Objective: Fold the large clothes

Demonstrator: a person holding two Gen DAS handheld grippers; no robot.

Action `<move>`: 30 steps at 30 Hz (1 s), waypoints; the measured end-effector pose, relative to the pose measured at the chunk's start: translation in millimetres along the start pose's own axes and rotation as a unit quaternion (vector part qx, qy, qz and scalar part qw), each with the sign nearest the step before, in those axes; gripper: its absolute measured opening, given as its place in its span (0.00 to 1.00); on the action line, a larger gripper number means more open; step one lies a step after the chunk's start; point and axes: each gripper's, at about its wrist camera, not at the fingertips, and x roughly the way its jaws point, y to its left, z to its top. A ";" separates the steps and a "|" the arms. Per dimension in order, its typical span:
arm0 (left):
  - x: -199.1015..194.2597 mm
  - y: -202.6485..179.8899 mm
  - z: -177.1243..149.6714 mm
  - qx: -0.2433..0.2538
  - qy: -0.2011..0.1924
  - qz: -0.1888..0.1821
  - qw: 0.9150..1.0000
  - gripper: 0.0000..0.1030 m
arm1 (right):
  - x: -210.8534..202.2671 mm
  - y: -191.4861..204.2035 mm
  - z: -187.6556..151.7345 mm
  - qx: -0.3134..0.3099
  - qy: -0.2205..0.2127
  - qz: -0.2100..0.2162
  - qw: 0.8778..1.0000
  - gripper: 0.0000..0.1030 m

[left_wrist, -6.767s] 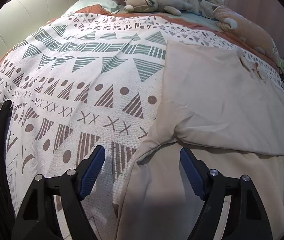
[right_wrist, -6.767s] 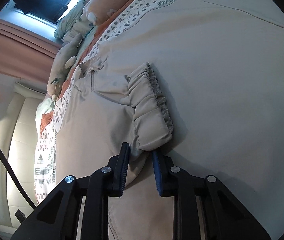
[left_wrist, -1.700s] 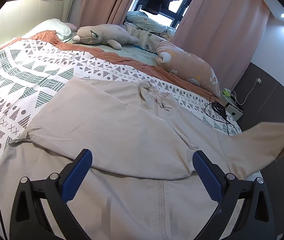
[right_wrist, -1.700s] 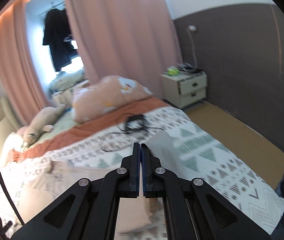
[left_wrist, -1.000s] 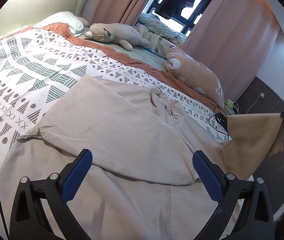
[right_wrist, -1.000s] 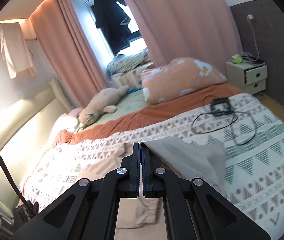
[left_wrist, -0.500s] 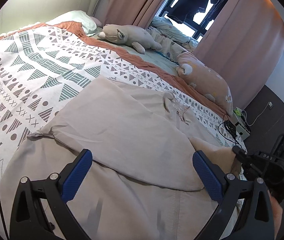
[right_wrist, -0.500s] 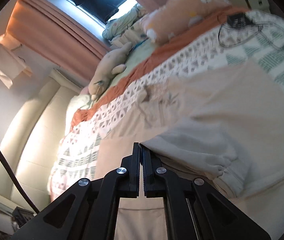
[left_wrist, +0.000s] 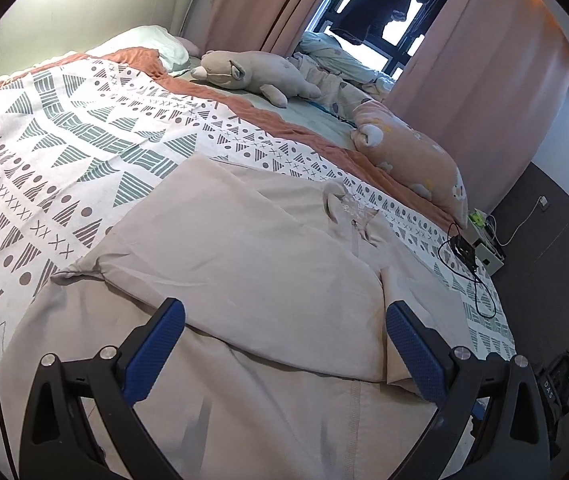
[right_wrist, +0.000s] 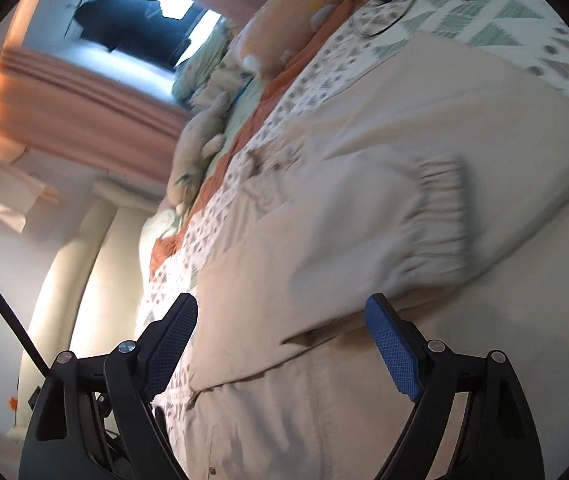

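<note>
A large beige zip jacket (left_wrist: 244, 280) lies flat on the patterned bedspread (left_wrist: 64, 140). Both sleeves are folded across its chest. The right sleeve with its gathered cuff (right_wrist: 440, 216) rests on the body of the jacket (right_wrist: 324, 380) in the right wrist view. My left gripper (left_wrist: 282, 344) is open and empty, just above the jacket's lower front. My right gripper (right_wrist: 280, 344) is open and empty, low over the jacket just short of the cuff. Its body shows at the right edge of the left wrist view (left_wrist: 556, 384).
Two plush toys (left_wrist: 252, 70) (left_wrist: 412, 160) lie near the head of the bed. A black cable and charger (left_wrist: 464, 256) sit on the bedspread to the right of the jacket. Pink curtains (left_wrist: 464, 72), a window and a bedside table stand beyond.
My right gripper carried the right sleeve over the jacket, laid it across the chest, then opened and let go of the cuff. The left gripper stayed open and rose slightly.
</note>
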 end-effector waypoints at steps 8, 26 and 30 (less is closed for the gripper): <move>6.6 -64.2 -14.8 0.095 0.016 -0.022 0.995 1.00 | -29.6 -71.4 34.0 0.092 -0.031 -0.028 0.995 0.82; 89.1 -221.5 -75.5 0.250 0.131 -0.077 0.956 0.94 | -56.1 -138.8 4.5 0.241 -0.104 -0.037 0.964 0.41; 117.5 -240.5 -104.3 0.283 0.174 -0.065 0.941 0.94 | -81.3 -152.6 -8.3 0.259 -0.124 -0.039 0.957 0.27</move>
